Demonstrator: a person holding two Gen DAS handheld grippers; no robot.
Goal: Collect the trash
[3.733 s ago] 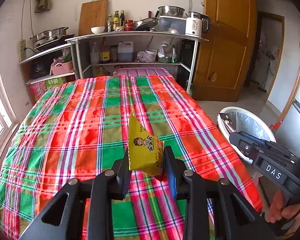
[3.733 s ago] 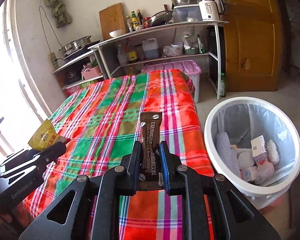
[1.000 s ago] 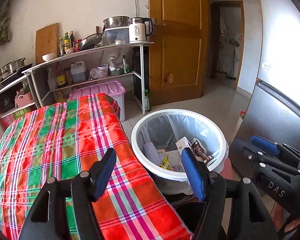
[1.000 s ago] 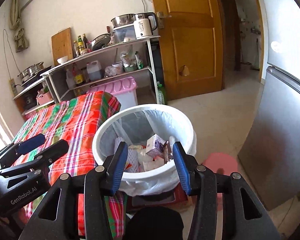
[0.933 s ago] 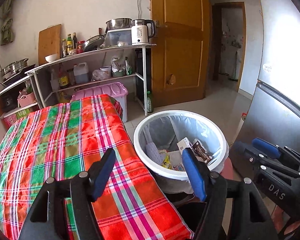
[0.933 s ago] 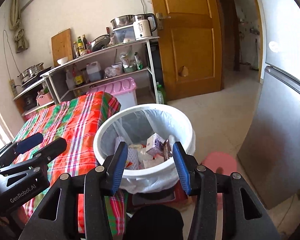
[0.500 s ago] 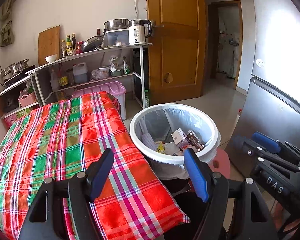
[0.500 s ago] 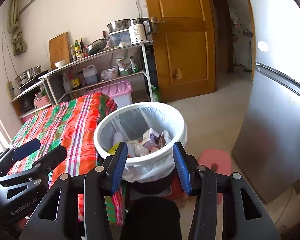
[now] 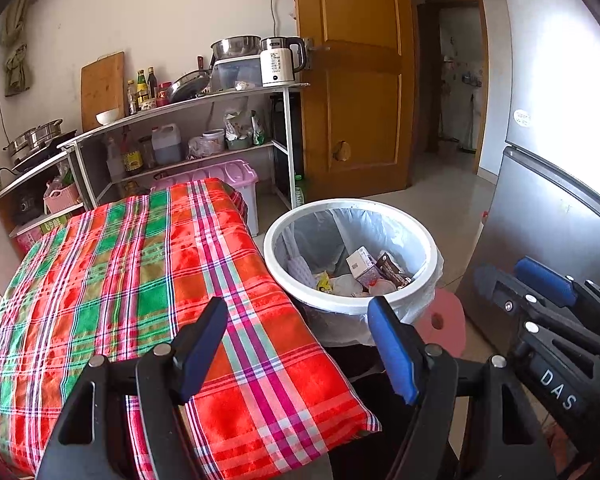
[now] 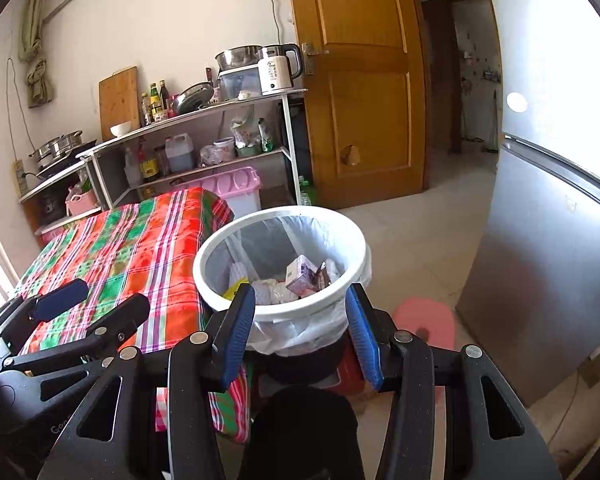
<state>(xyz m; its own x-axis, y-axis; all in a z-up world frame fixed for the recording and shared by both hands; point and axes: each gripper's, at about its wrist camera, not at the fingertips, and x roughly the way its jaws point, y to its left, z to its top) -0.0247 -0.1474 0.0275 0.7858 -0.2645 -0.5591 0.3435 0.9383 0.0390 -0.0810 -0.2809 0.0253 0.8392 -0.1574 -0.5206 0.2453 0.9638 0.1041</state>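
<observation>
A white trash bin (image 9: 274, 258) with a clear liner stands on the floor off the table's right edge. Inside it lie a yellow snack bag (image 9: 323, 282), a brown coffee sachet (image 9: 394, 274), a small white carton (image 9: 360, 266) and other litter. My left gripper (image 9: 296, 312) hovers open over the table corner just short of the bin, with nothing between its fingers. My right gripper (image 10: 300, 294) is open and empty too, its fingers framing the bin's near rim (image 10: 296, 314). Each gripper shows in the other's view: right gripper (image 9: 504, 276), left gripper (image 10: 112, 298).
A red-and-green plaid cloth covers the table (image 9: 120, 280). Beyond it are a metal shelf rack (image 9: 180, 128) with pots, bottles and a kettle, and a pink-lidded box (image 9: 228, 174). A wooden door (image 9: 356, 92), a grey fridge (image 9: 548, 216) and a pink stool (image 10: 424, 322) stand around the bin.
The yellow bag and brown sachet, held earlier, now lie in the bin. Over the last second both empty grippers drew back a little from the bin.
</observation>
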